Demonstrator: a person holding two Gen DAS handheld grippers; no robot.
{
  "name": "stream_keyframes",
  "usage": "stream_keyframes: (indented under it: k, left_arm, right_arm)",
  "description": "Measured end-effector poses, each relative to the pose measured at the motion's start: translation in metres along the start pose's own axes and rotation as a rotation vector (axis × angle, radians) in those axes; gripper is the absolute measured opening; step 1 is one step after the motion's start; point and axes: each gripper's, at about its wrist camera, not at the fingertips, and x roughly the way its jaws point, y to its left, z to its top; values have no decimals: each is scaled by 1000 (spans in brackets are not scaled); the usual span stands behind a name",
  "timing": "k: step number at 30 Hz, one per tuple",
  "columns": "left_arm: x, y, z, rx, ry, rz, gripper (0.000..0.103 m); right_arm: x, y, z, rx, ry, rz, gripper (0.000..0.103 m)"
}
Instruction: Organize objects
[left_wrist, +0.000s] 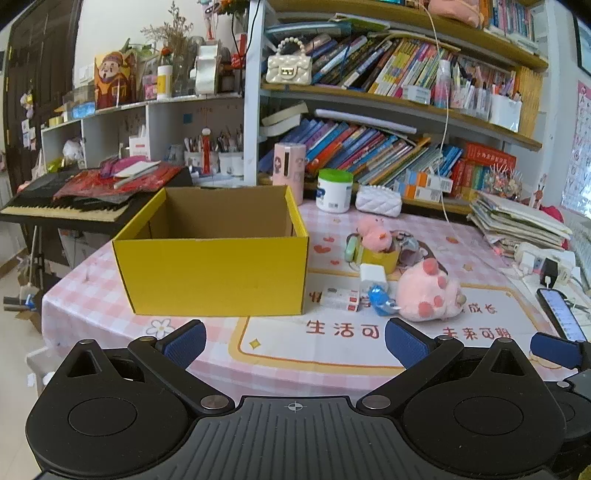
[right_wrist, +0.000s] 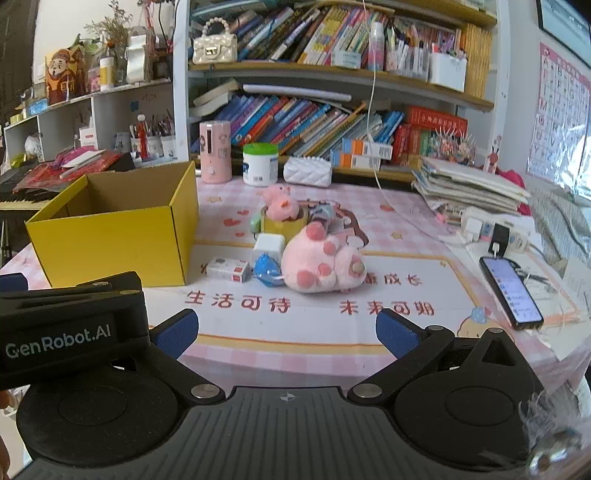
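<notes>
An open yellow cardboard box (left_wrist: 214, 275) (right_wrist: 110, 243) stands on the pink checked tablecloth; what I see of its inside is empty. To its right lies a cluster: a pink plush paw (left_wrist: 430, 291) (right_wrist: 321, 264), a small pink plush (left_wrist: 373, 230) (right_wrist: 279, 201) in a yellow tape roll (left_wrist: 382, 260), a white charger cube (left_wrist: 373, 277) (right_wrist: 269, 246), a blue wrapped item (left_wrist: 380, 299) (right_wrist: 266, 271) and a small white box (left_wrist: 340, 298) (right_wrist: 227, 269). My left gripper (left_wrist: 295, 341) is open and empty, near the table's front. My right gripper (right_wrist: 286, 332) is open and empty, facing the cluster.
A phone (right_wrist: 511, 291) lies at the right edge by a power strip (right_wrist: 491, 230). A stack of papers (right_wrist: 469, 188), a white jar (right_wrist: 260, 164), a pink canister (right_wrist: 215, 151) and a white quilted pouch (right_wrist: 307, 171) stand at the back below bookshelves. A keyboard (left_wrist: 62, 206) sits left.
</notes>
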Motion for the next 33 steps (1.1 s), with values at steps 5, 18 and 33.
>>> stream_keyframes:
  k: [5,18,33]
  left_arm:
    - [-1,-1,1,0,-16,-3,103]
    - [-2,-4,0,10,-32,-11,103]
    - [-2,-5,0,10,-30,-10,103]
  right_arm:
    - [-2,0,0,-7,-25,0,103]
    - [-5,-2,-1,-2,-34,3,103]
    - [-4,-1,-2,-2,-31,5,103]
